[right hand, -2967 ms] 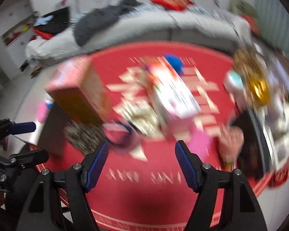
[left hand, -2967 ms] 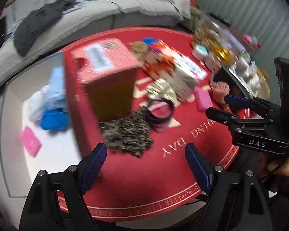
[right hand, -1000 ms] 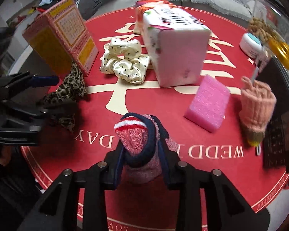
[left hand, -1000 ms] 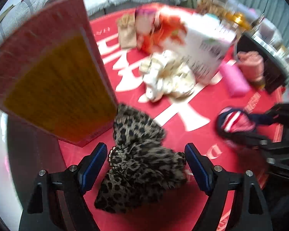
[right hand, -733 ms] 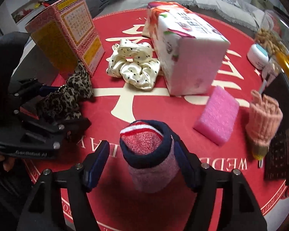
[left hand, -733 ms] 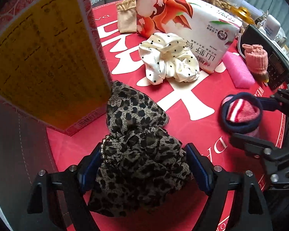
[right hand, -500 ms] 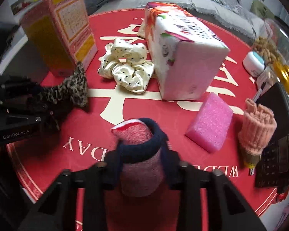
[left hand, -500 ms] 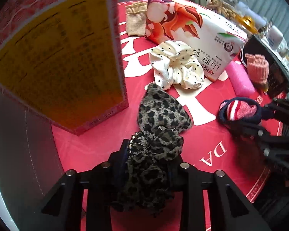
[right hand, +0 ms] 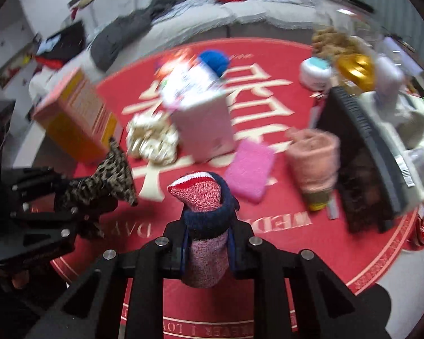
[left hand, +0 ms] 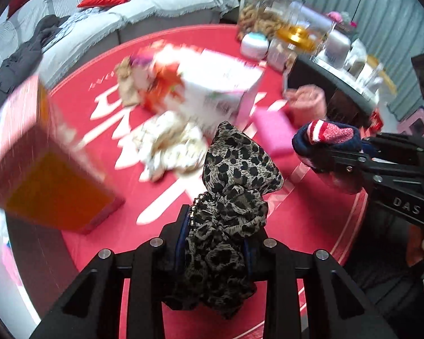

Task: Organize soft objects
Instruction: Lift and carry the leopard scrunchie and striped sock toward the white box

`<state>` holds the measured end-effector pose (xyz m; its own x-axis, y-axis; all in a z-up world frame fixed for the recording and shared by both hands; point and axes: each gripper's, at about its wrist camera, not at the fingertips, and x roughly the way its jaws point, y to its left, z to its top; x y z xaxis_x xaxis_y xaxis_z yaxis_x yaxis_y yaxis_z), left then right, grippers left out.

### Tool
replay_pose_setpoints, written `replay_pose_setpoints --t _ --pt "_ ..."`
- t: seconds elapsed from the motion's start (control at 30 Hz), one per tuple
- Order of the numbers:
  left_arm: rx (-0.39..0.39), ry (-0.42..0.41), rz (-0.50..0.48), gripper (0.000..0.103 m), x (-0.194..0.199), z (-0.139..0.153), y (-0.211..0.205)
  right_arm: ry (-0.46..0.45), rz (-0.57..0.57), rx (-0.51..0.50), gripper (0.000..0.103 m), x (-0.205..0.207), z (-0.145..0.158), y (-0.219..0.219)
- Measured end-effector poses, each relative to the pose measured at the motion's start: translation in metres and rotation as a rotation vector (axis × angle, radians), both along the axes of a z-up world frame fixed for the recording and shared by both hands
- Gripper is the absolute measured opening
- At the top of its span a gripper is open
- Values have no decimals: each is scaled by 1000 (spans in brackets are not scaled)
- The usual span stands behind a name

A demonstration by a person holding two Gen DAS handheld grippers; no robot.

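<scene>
Over the round red mat (left hand: 104, 243), both grippers hold soft things clear of the surface. Left gripper (left hand: 216, 243) is clamped on the leopard scrunchie (left hand: 234, 175), its jaws pinched close with the fabric bunched between the blue pads and spilling out above and below them; a small beaded trim shows at the left pad. Its jaws have just closed on the scrunchie. Right gripper (right hand: 207, 250) is squeezed tight on the sock (right hand: 205, 206), a rolled pink knit with a navy cuff and a red and white tip that sticks up past the fingertips; these jaws have just closed too. From the left wrist view the sock (left hand: 328, 138) hangs to the right of the scrunchie, apart from it; from the right wrist view the scrunchie (right hand: 110, 175) sits to the left in the other gripper. On the mat behind lie a cream scrunchie (right hand: 152, 138) just beside a white pack (right hand: 200, 115), a pink sponge (right hand: 250, 169) near the pack, and a peach roll (right hand: 315, 161) beside a black tray (right hand: 364, 141). An orange box (right hand: 76, 118) stands at the mat's left edge. Much of the background is blurred.
</scene>
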<state>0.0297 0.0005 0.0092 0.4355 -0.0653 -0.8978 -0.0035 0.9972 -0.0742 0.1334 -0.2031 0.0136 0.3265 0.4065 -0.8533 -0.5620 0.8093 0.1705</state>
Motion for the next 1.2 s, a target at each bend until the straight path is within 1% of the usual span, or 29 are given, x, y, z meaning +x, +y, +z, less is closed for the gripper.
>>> replay_pose_setpoints --t 0.13,0.23,0.3,0.33,0.43,0.53,0.57,0.63,0.67,0.7,0.73,0.77,0.8,0.83,0.87,0.97,1.03,1.1,1.17,1.2 --pt "-38 -21 4 33 20 25 -7 -39 -61 1 23 18 22 -18" --pt "-46 -7 11 33 36 23 -20 -54 -102 -3 23 29 27 -23" --pt "-60 -1 -12 33 35 24 -26 -52 -119 11 23 32 31 -28" --pt "-48 4 -33 33 31 25 -33 -48 -121 20 23 33 32 -31" --pt "-65 24 -35 33 24 30 -43 -47 -113 25 23 31 37 -35" --pt "-98 -21 -88 33 26 56 -63 -64 -99 25 23 29 44 -37" --pt "-118 -51 -121 33 29 70 -74 -72 -98 26 23 29 47 -39" --pt "-133 -100 -168 33 35 91 -88 -88 -107 31 23 29 53 -45" --pt "-151 -121 -164 33 42 101 -89 -98 -117 33 23 31 56 -48" --pt "-195 -120 -143 33 50 106 -84 -104 -125 32 23 33 58 -51" --pt "-258 -107 -105 33 61 109 -74 -110 -135 30 23 36 60 -52" --pt "-283 -93 -62 33 72 111 -64 -118 -145 25 23 41 63 -53" --pt "-252 -84 -25 33 83 110 -56 -121 -148 22 23 43 63 -53" --pt "-195 -72 -1 33 93 109 -50 -125 -152 20 23 46 66 -52" --pt "-155 -53 17 33 104 105 -44 -133 -151 20 23 49 68 -48" --pt "-166 -4 14 33 122 94 -36 -148 -138 16 23 55 71 -36" --pt "-128 10 -20 33 133 91 -44 -152 -131 8 23 62 73 -29" --pt "-111 14 -35 33 143 89 -46 -137 -142 -1 23 75 71 -22" --pt "-95 20 -30 33 156 90 -44 -115 -153 3 23 85 70 -18" --pt "-69 18 -10 33 163 93 -41 -106 -156 9 23 90 71 -16"
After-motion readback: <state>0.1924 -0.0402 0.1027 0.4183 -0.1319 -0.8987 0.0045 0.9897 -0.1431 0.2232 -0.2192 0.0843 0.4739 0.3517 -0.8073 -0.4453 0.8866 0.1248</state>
